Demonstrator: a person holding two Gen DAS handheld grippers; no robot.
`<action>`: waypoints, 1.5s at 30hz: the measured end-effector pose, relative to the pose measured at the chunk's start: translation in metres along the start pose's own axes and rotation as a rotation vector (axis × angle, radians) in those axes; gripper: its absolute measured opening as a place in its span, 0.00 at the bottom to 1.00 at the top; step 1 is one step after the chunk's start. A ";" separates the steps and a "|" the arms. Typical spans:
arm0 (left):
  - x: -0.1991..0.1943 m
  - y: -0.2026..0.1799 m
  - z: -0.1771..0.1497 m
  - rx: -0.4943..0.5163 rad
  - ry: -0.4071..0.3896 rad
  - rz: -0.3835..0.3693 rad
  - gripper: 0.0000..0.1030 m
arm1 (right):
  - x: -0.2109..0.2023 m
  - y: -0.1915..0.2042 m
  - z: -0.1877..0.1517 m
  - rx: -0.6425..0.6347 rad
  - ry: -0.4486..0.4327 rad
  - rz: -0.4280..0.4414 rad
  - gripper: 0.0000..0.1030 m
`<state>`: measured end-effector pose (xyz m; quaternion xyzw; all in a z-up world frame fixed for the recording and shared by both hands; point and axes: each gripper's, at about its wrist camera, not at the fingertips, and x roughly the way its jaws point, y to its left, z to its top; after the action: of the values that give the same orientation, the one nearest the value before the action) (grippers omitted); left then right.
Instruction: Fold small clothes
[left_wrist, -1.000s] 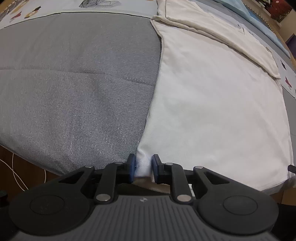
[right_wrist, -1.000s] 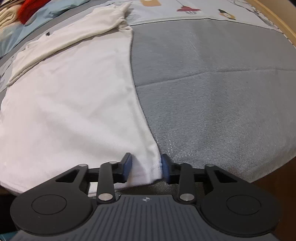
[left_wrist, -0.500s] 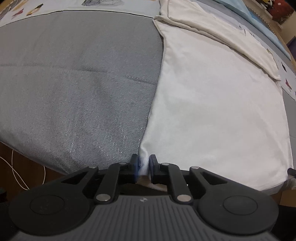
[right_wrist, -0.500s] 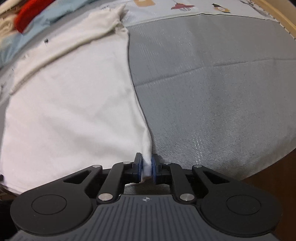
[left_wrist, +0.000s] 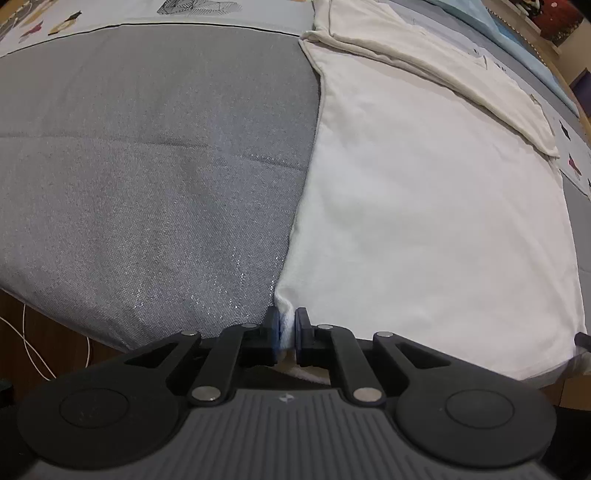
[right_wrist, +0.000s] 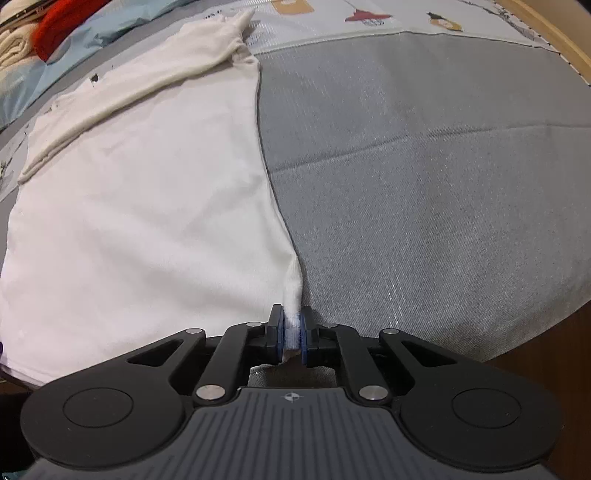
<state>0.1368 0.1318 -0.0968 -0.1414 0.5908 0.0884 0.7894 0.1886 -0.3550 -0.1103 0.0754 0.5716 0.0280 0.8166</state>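
Now white shirt (left_wrist: 424, 206) hem corners, between fingers (left_wrist: 273, 325)

**Two wrist cameras, one shirt between them**

Each camera sat close behind its own tongs, looking steeply down and forward over the bed. The left tongs (left_wrist: 287, 332) had the white shirt (left_wrist: 424, 206) to their right; the right tongs (right_wrist: 292, 332) had it to their left. Both views shared the shirt and grey bedcover (left_wrist: 155, 166).
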 end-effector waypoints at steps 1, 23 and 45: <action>0.000 -0.001 0.000 0.012 -0.002 0.006 0.08 | 0.001 0.001 0.000 -0.007 0.000 -0.003 0.09; -0.032 -0.002 -0.004 -0.010 -0.128 -0.052 0.06 | -0.042 -0.005 -0.003 0.035 -0.199 0.055 0.06; -0.236 0.031 -0.053 -0.184 -0.600 -0.278 0.05 | -0.251 -0.023 -0.031 0.078 -0.676 0.386 0.05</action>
<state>0.0117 0.1507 0.1117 -0.2589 0.2967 0.0708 0.9165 0.0724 -0.4079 0.1091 0.2176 0.2464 0.1331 0.9350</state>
